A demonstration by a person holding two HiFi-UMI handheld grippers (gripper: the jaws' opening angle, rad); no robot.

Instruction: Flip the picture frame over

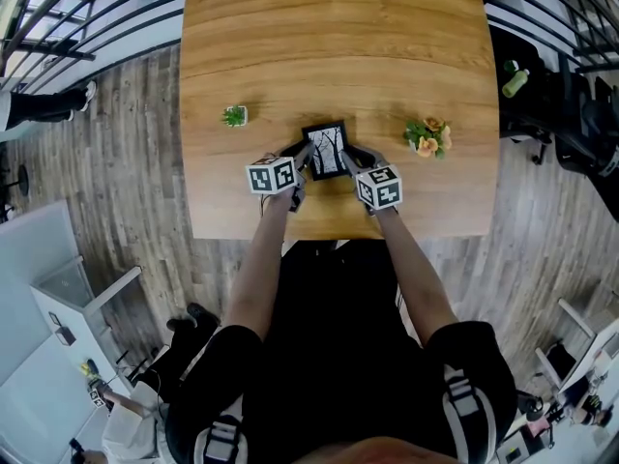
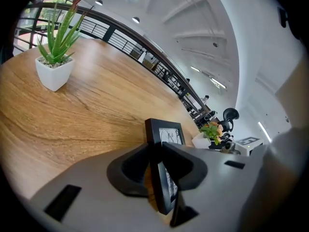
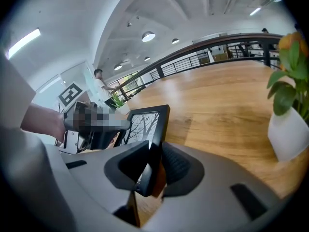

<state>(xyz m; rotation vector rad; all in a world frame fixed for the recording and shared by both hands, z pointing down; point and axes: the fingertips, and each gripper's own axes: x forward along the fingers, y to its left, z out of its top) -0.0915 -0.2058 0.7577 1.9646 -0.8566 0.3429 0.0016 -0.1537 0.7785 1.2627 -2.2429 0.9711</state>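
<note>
A black picture frame [image 1: 327, 150] with a black-and-white print of bare trees is held between my two grippers over the wooden table [image 1: 338, 37], print side facing up. My left gripper [image 1: 301, 159] is shut on the frame's left edge. In the left gripper view the frame [image 2: 167, 133] stands on edge between the two pads of that gripper [image 2: 156, 150]. My right gripper [image 1: 352, 158] is shut on the right edge, and the right gripper view shows the frame [image 3: 147, 123] clamped in it [image 3: 154, 151], tilted.
A small green plant in a white pot [image 1: 235, 116] stands on the table to the left of the frame. A pot of orange flowers [image 1: 427, 136] stands to its right. The table's near edge lies just behind the grippers. A dark chair [image 1: 580, 124] is off the table's right side.
</note>
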